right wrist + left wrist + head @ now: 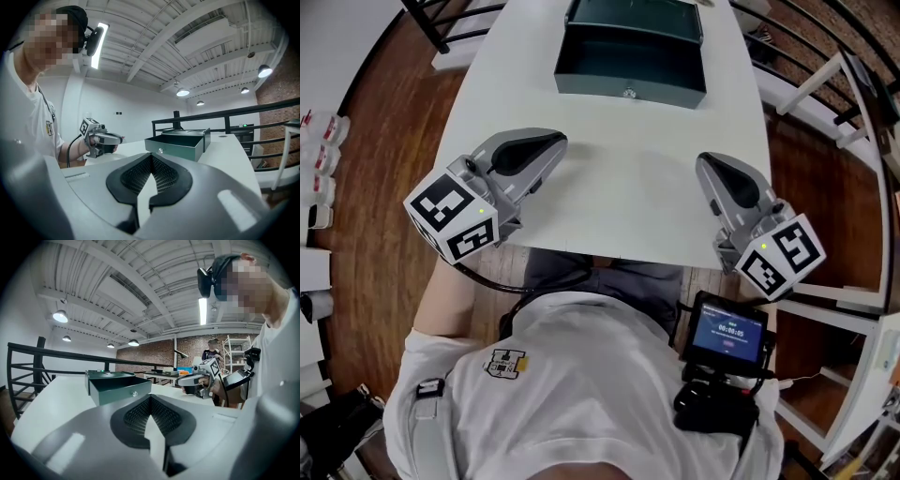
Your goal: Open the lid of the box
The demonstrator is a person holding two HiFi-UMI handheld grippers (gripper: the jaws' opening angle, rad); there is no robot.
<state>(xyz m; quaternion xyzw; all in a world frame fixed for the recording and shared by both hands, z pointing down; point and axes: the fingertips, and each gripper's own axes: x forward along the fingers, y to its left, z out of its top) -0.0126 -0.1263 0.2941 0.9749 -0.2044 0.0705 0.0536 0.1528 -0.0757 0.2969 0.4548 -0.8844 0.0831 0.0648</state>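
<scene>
Head view: box [628,89] interior exposed, lid [633,14] back. Gripper views: left gripper [150,398], right gripper [151,157] jaws clenched, empty.

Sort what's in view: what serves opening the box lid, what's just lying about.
For the job: dark green metal box, lid swung back; left hand-held gripper and right hand-held gripper, both shut, empty; white table.
Lying about: black device with a lit screen at the person's waist; black metal railing.
</scene>
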